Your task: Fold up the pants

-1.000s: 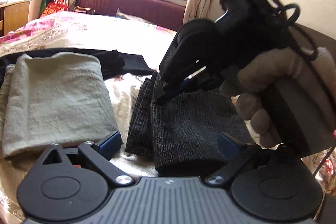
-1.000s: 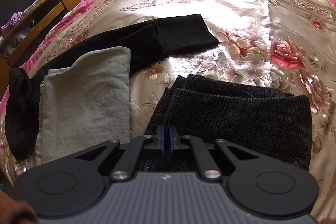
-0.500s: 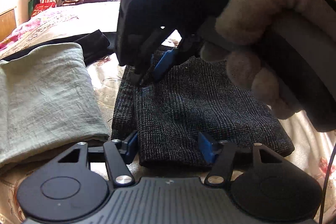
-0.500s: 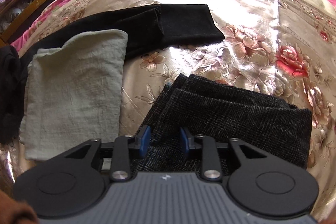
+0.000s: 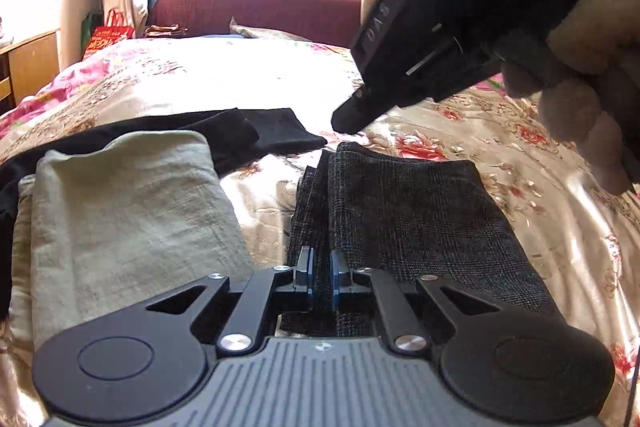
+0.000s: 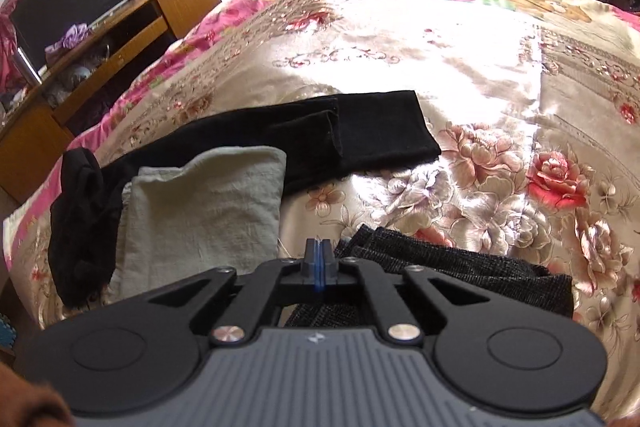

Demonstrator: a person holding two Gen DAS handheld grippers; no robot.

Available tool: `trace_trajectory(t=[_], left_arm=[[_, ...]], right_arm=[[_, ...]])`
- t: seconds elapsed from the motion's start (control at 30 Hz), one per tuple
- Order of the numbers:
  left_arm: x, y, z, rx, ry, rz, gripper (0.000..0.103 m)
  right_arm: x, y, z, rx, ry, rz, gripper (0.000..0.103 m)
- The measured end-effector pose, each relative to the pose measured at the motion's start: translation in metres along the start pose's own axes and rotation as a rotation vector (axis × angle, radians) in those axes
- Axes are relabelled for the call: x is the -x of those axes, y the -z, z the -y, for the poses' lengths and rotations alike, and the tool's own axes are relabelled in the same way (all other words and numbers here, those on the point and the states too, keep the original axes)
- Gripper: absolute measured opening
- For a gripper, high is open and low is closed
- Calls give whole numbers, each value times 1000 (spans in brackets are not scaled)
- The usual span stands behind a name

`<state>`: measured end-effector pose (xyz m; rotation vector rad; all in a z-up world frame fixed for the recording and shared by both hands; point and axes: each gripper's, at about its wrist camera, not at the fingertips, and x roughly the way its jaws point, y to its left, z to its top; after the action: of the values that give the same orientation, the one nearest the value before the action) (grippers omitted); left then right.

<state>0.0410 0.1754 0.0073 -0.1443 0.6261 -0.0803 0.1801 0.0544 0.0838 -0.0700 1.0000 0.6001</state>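
Dark grey checked pants (image 5: 408, 215) lie folded into a compact rectangle on the floral bedspread; they also show in the right wrist view (image 6: 452, 267). My left gripper (image 5: 321, 267) hovers over their near edge, its jaws nearly together with a small gap and nothing between them. My right gripper (image 6: 318, 255) is shut and empty, raised above the pants' left end. In the left wrist view the right gripper's body (image 5: 432, 39) hangs over the bed beyond the pants' far end, held by a gloved hand.
Folded pale green pants (image 5: 120, 211) lie left of the grey ones. Black pants (image 6: 320, 135) lie spread out behind them. A wooden desk (image 6: 100, 39) with a TV stands left of the bed. A maroon sofa (image 5: 256, 11) sits under the window.
Both grippers have closed and lifted off the grey pants. The right gripper has risen and pulled back; the left has drawn back to the near edge.
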Motion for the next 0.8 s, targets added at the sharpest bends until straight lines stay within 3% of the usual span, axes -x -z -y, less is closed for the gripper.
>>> trace_trajectory(t=[0.07,0.13,0.17,0.2,0.27,0.33,0.47,0.53,0.57,0.8], left_arm=[[0,7,-2,52,54,-28,27],[0,14,1,75,86,-37,48],[-1,16,8,53,80,-44,53],[-3,18,14,21,64,-46,59],[-7,21,26,-64,23,-48,63],[-13,24,28,-87,9,-67,68],[-20,26,26,-84,24,-86,64],[-19,26,23,-55,72,-93,42],[-16,26,24,-60,70,-78,38],[12,11,22,-54,89,30,32]], right_arm=[[-10,4,-3,22,22,-79,8],[-17,17,-5,25,67,-122,25],[-22,24,-4,12,74,-140,37],[-26,31,-4,-1,80,-151,43],[-37,38,-7,-12,110,-173,43],[-47,41,-11,-20,139,-187,46],[-61,42,-14,28,201,-173,37],[-58,42,-3,9,175,-175,25],[-55,43,2,-9,164,-182,8],[-7,37,5,-28,76,-94,6]])
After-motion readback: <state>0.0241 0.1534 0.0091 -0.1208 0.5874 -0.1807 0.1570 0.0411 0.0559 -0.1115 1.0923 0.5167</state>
